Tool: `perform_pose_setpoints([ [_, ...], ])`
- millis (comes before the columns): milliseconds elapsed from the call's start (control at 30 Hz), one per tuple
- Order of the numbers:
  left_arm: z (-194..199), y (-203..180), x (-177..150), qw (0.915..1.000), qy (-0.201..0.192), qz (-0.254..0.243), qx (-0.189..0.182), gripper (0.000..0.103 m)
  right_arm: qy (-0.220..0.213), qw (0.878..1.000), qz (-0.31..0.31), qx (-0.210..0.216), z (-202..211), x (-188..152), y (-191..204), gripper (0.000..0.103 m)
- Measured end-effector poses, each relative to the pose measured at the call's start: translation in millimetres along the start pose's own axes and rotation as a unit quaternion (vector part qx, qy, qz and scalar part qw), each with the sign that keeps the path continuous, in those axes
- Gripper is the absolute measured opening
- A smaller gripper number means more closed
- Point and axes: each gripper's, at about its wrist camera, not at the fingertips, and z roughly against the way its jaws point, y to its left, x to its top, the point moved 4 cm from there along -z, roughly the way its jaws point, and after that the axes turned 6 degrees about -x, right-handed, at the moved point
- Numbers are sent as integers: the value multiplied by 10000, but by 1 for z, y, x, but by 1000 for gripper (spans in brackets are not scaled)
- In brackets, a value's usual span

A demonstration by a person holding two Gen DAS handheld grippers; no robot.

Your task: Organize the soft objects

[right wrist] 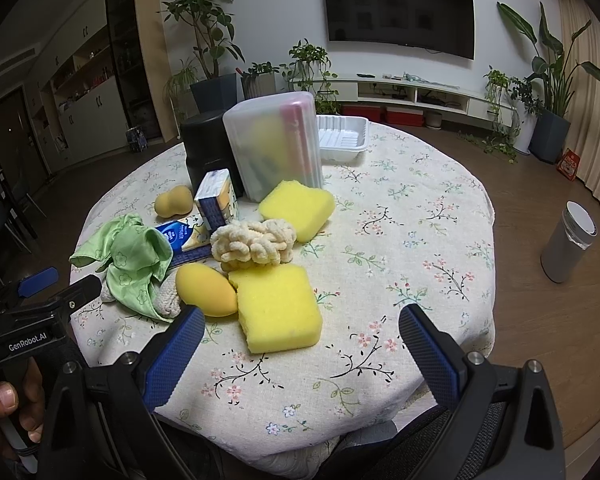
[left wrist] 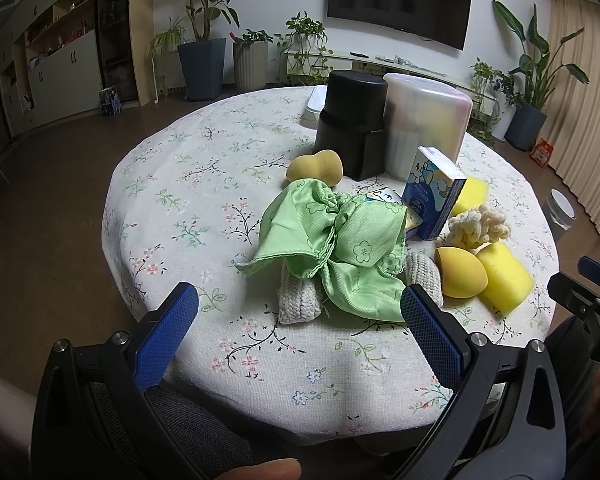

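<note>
The left tool (left wrist: 300, 308) hangs over the near edge of the counter (left wrist: 204, 184) with its blue fingers spread wide and nothing between them. The right tool (right wrist: 302, 330) is likewise wide and empty, low over the near edge.

Just beyond the left tool lies a crumpled green cloth (left wrist: 332, 248), draped over a grey knitted piece (left wrist: 300, 300). To the right of the cloth sit an egg-shaped yellow sponge (left wrist: 460, 274) and, touching it, a yellow block sponge (left wrist: 506, 276). Behind those are a cream chenille bundle (left wrist: 478, 226) and a second block sponge (right wrist: 298, 206). A gourd-shaped sponge (left wrist: 314, 166) rests at the far end of the cloth, beside a black container (left wrist: 350, 120). Two blue tissue packs (left wrist: 434, 194) stand and lie between the cloth and a translucent lidded box (left wrist: 428, 116), which holds yellow and pink things. A white tray (right wrist: 342, 136) sits at the far side of the counter.
</note>
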Motion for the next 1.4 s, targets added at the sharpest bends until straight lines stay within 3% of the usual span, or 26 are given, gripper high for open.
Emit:
perform_pose_setpoints([
  [1400,-3,3,-2,10000,22,40,-27,103,31,10000,14,-11,-2,-2,1,100],
])
